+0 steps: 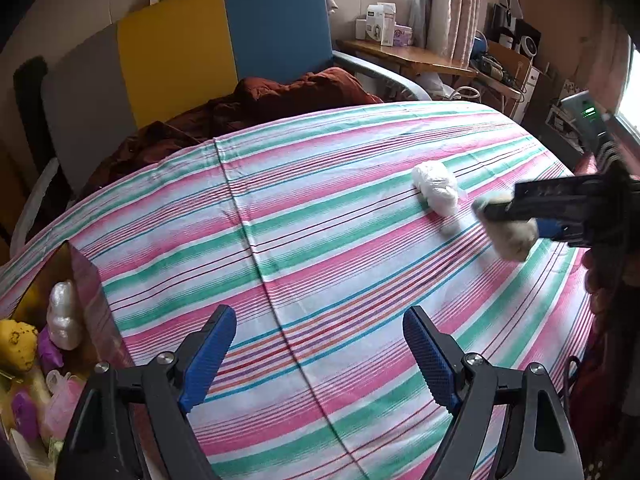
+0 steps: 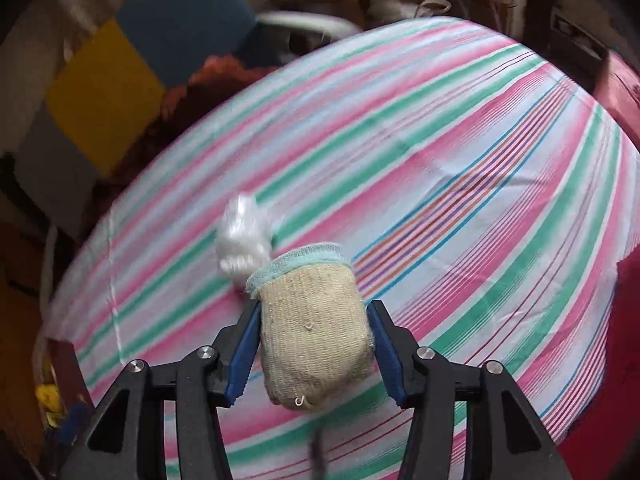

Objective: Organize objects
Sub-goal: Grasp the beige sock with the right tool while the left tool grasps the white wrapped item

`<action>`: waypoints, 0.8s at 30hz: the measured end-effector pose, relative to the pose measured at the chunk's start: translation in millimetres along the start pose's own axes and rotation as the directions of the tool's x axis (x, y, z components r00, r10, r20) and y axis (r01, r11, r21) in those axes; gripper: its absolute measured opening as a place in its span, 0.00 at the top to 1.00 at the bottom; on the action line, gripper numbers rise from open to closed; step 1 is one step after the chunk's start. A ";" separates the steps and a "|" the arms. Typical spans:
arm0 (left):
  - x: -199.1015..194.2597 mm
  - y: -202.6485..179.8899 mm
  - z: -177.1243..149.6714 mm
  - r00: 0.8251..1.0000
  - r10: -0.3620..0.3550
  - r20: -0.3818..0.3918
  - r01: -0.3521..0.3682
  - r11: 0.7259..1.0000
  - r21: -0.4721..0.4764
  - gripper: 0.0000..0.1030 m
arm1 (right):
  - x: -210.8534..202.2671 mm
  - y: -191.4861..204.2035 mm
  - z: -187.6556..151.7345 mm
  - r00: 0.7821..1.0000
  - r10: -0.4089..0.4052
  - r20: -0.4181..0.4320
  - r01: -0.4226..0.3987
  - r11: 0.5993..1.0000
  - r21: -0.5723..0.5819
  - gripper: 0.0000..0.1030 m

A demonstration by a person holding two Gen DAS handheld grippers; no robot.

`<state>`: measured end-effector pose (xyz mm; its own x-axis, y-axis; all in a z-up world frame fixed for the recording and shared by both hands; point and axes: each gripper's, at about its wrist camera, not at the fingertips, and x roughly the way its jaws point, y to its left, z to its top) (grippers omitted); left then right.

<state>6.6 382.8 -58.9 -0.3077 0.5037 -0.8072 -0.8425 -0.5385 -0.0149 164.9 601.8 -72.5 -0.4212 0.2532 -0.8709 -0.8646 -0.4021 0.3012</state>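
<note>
Right tongs (image 2: 312,356) — clamped across the sides of a beige knitted sock roll (image 2: 314,336), teal cuff pointing away from the wrist. The side grip appears intended to keep the bundle rolled during transfer. Just beyond the roll, a white wrapped bundle (image 2: 242,236) lies on the striped sheet (image 2: 460,168) of the bed, not gripped. Left tongs (image 1: 320,360) stand apart with nothing between them, over bare sheet. At the bed's left edge an open box (image 1: 86,280) already holds small items — the probable destination for both remaining pieces.
</note>
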 end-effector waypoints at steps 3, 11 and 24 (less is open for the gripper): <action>7.5 -5.1 6.8 1.000 -0.018 -0.005 0.018 1.000 0.004 0.17 | -15.2 -8.9 2.6 0.997 0.030 0.074 -0.034 0.998 0.060 0.48; 33.3 -25.2 46.4 0.996 -0.093 -0.011 0.093 0.996 0.008 0.17 | -18.6 -34.2 13.2 0.989 0.109 0.103 -0.124 0.980 0.154 0.48; 98.0 -85.9 109.4 0.978 -0.201 -0.060 0.204 0.977 0.060 0.35 | -18.1 -35.8 -0.4 0.979 0.176 0.104 -0.193 0.964 0.185 0.48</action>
<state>0.5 552.3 -72.1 -0.1050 0.5602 -0.8217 -0.9124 -0.3830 -0.1445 203.5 611.3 -67.7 -0.5929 0.2683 -0.7593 -0.8026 -0.2733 0.5302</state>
